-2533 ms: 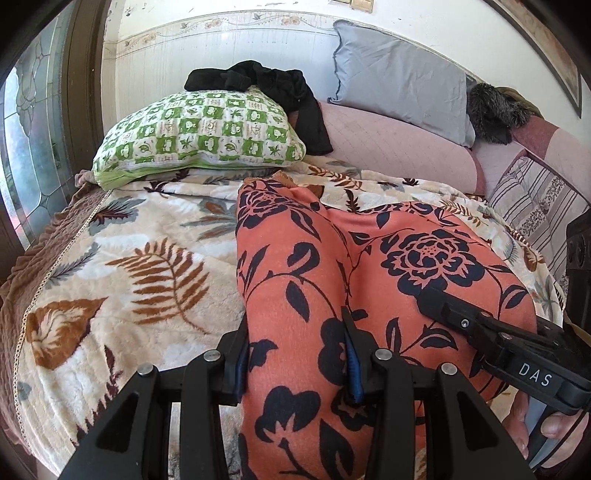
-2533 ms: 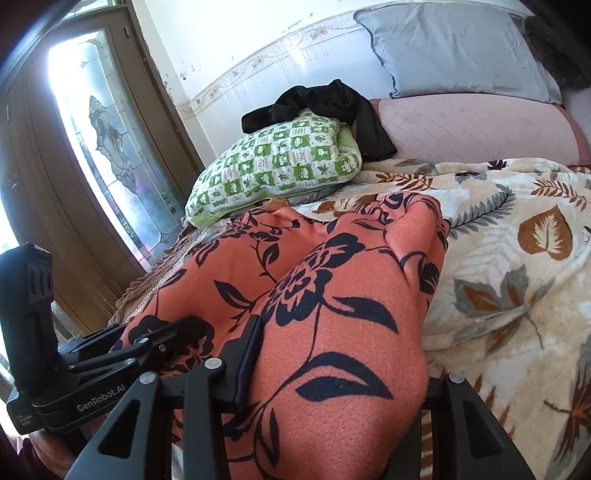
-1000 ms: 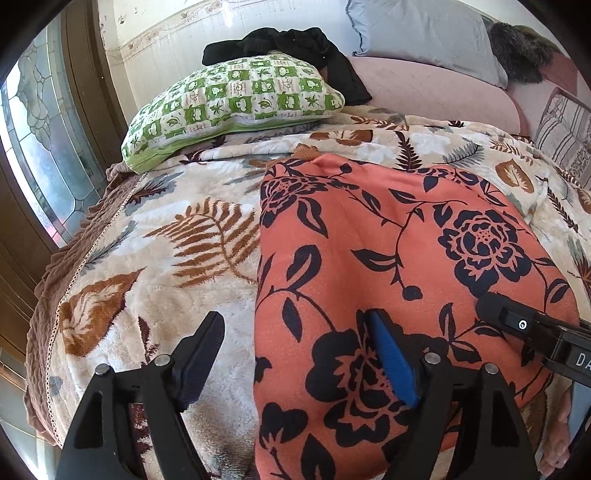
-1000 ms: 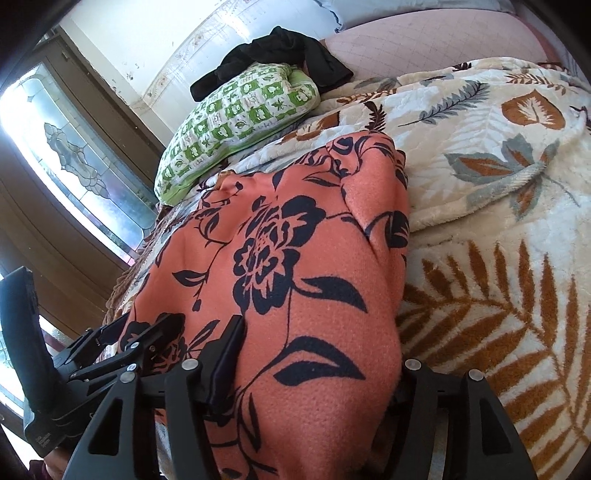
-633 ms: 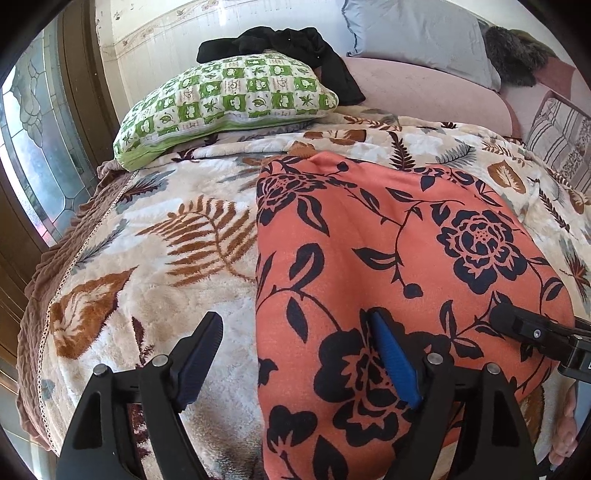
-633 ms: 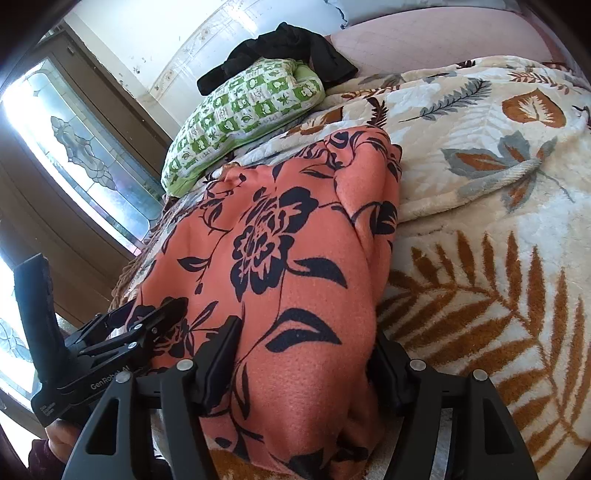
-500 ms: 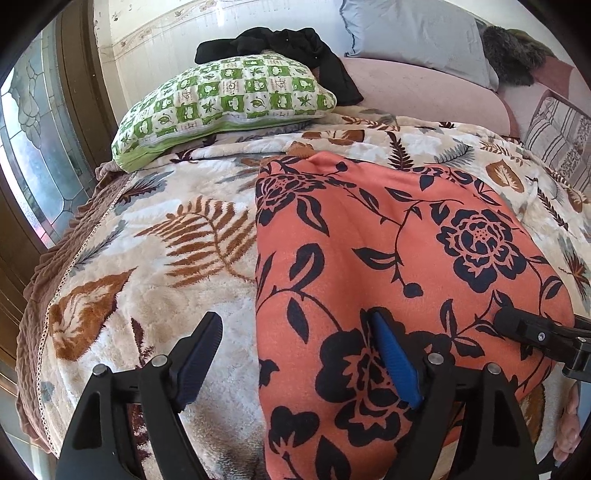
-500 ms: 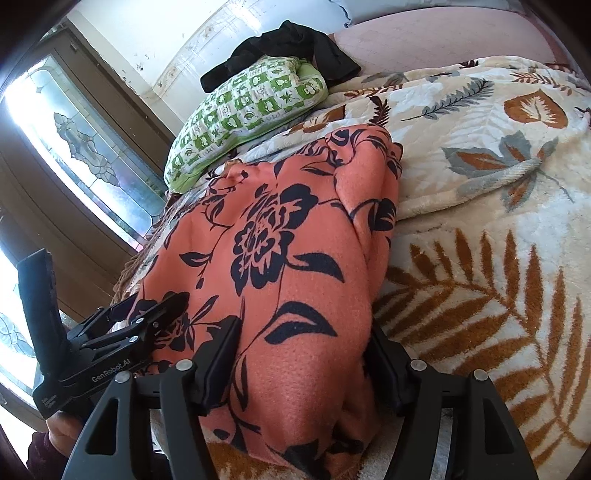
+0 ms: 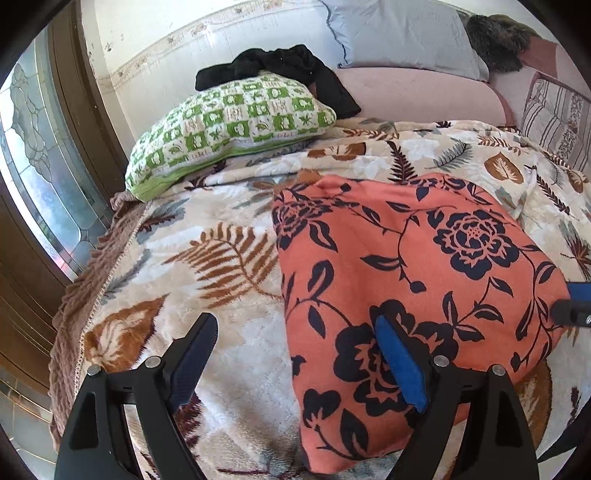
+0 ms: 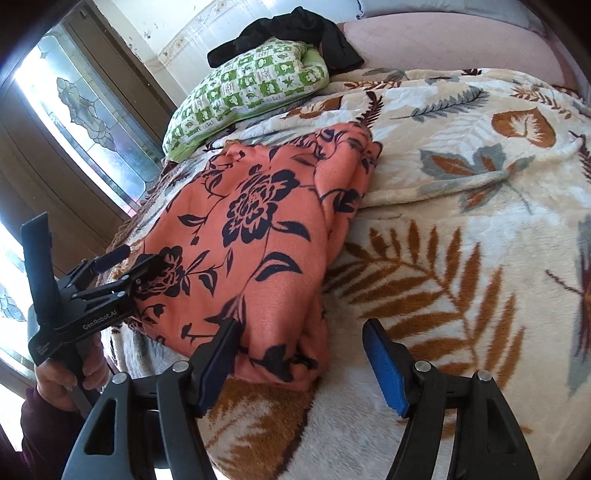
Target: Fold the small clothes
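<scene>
An orange garment with dark flowers (image 9: 406, 258) lies folded flat on the leaf-print blanket (image 9: 184, 266). My left gripper (image 9: 295, 354) straddles its near left edge. The blue-padded right finger (image 9: 399, 362) lies over the cloth and the left finger stands off on the blanket; the jaws are opening, with no pinch on the cloth. In the right wrist view the garment (image 10: 258, 221) has its near corner between the fingers of my right gripper (image 10: 303, 354). Those jaws are opening too, and the blue pad (image 10: 384, 369) is clear of the cloth. The left gripper (image 10: 136, 260) shows at the garment's far side, held by a hand (image 10: 70, 373).
A green checked pillow (image 9: 229, 122) with a black garment (image 9: 288, 66) on it lies at the head of the bed. A grey pillow (image 9: 399, 33) and a pink bolster (image 9: 424, 92) line the wall. The blanket's fringed edge and a leaded-glass door (image 9: 37, 166) are at the left.
Both grippers, earlier shut on the garment's near end, have let it go and widened. The garment now lies flat, and the right gripper has drawn back off its corner.
</scene>
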### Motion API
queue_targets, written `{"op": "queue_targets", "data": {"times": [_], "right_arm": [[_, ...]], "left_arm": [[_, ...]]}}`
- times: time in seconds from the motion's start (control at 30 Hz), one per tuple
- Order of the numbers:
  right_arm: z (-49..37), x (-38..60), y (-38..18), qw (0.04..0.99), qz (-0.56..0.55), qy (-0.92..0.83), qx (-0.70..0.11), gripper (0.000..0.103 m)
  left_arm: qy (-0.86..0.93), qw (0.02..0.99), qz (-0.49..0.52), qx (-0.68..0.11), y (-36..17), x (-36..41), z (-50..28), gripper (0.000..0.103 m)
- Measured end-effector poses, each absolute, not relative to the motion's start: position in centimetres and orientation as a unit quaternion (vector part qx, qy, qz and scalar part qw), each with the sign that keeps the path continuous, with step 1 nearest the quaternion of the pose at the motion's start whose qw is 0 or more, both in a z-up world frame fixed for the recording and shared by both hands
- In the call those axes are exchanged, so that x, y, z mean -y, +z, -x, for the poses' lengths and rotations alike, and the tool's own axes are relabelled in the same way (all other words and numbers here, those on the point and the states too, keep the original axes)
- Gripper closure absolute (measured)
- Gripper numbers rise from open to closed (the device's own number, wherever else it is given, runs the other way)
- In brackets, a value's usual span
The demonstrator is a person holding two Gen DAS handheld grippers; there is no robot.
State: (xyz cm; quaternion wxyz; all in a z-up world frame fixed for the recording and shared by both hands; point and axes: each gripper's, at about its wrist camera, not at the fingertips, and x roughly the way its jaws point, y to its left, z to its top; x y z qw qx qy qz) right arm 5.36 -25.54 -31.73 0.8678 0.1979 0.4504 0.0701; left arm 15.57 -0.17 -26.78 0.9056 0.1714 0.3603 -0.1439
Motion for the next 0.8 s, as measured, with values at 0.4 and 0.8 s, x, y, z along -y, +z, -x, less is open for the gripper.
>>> {"op": "queue_targets", "data": {"times": [0.4,0.8], "right_arm": [[-12.1,27.1,-26.4,0.899,-0.210,0.092,-0.374,0.060],[-18.7,26.7,-31.7,0.834,-0.252,0.079,-0.484,0.065]], "left_arm": [[-0.115,0.913,-0.083,-0.382,-26.5,1.9,-20.4,0.015],[-0.129,0.854,0.025,-0.504,-30.7,-0.9,-23.9,0.006]]}}
